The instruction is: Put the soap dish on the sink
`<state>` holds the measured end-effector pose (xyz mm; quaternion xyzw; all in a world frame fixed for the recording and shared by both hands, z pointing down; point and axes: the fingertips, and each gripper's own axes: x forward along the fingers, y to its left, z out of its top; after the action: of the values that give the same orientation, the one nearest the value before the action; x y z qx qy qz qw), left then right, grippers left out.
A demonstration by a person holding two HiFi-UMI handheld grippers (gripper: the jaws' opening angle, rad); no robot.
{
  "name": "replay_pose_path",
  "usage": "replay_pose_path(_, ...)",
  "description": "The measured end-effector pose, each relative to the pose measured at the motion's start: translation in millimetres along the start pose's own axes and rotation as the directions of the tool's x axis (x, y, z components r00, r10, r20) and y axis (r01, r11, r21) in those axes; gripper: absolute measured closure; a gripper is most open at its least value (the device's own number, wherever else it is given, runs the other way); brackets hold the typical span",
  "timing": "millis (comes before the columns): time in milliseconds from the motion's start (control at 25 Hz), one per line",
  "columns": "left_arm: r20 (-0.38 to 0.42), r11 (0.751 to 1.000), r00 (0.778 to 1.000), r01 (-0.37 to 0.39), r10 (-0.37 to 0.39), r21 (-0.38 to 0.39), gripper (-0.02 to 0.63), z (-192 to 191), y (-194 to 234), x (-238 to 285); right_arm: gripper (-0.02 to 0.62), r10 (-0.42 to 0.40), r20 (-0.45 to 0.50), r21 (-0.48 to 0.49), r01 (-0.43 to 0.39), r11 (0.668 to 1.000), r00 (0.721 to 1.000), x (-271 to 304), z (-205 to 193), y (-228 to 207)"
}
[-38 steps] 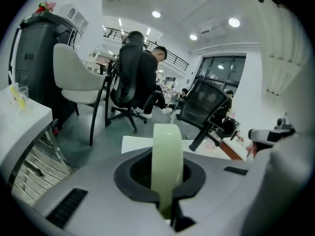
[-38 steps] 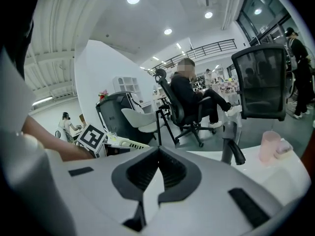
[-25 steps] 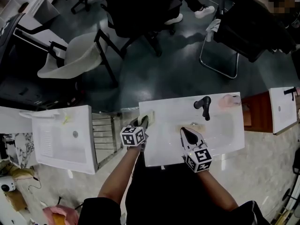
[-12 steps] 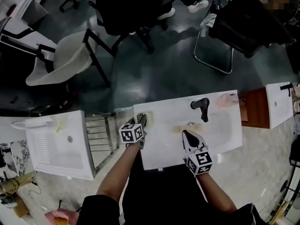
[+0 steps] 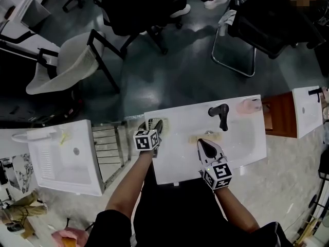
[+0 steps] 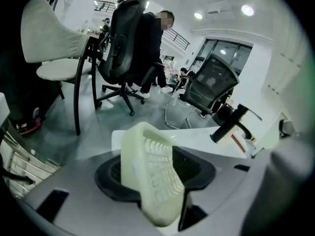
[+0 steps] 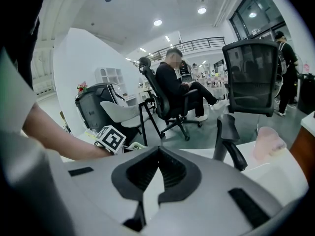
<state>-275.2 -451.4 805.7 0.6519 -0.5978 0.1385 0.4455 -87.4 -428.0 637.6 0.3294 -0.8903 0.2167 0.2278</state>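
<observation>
The pale, slotted soap dish point(image 5: 152, 123) is at the back left corner of the white sink point(image 5: 180, 164). In the left gripper view the dish point(image 6: 150, 173) stands tilted on edge between the jaws. My left gripper point(image 5: 157, 126) has just been opening, and its dark pads stand apart around the dish, the right one clear of it. My right gripper point(image 5: 201, 142) hovers over the basin's front with nothing in it. Its tips point(image 7: 156, 154) meet, so it is shut.
A black faucet point(image 5: 221, 115) rises at the sink's back, with a pink dish point(image 5: 250, 106) to its right and a beige block point(image 5: 206, 137) in the basin. Other white sinks stand to the left point(image 5: 67, 161) and right point(image 5: 308, 115). Office chairs stand on the floor beyond.
My left gripper has sunk a little at the sink's back left corner, still with the soap dish. The right gripper has stayed over the basin.
</observation>
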Motion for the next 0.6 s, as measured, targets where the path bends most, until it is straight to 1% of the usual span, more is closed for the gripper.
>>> replay_pose_path(80,-0.005,0.999,0.999,-0.034,0.034,0.02,0.38,-1.2,4.0,1.7,0.598,-0.001,-0.006,-0.002,0.001,1.0,1.0,-2.3,-2.3,-1.7)
replay_pose_path(200,-0.009,0.995,0.996,-0.085,0.086,0.055,0.341,-2.1,10.5,2.6,0.598,-0.012,-0.004,0.004,0.012,1.0,1.0,-7.2,-5.7,-6.9)
replay_pose_path(320,0.004,0.995,0.997,-0.078,0.078,0.055,0.327,-0.5,11.1,2.1,0.598,-0.021,-0.009,0.013,0.021,1.0,1.0,-12.4,-9.2,-6.9)
replay_pose_path(400,0.01,0.995,0.997,-0.074,0.073,0.064,0.324,0.4,11.3,1.3,0.598,-0.004,-0.015,0.016,0.005,1.0,1.0,-15.4,-12.5,2.0)
replay_pose_path(520,0.012,0.991,0.995,-0.096,0.095,0.095,0.304,1.6,12.2,1.5,0.598,0.021,-0.024,0.023,-0.021,1.0,0.999,-18.9,-20.3,16.0)
replay_pose_path(600,0.019,0.989,0.994,-0.109,0.107,0.099,0.291,2.3,12.9,1.9,0.598,0.028,-0.031,0.031,-0.027,0.999,0.999,-19.5,-26.6,20.5)
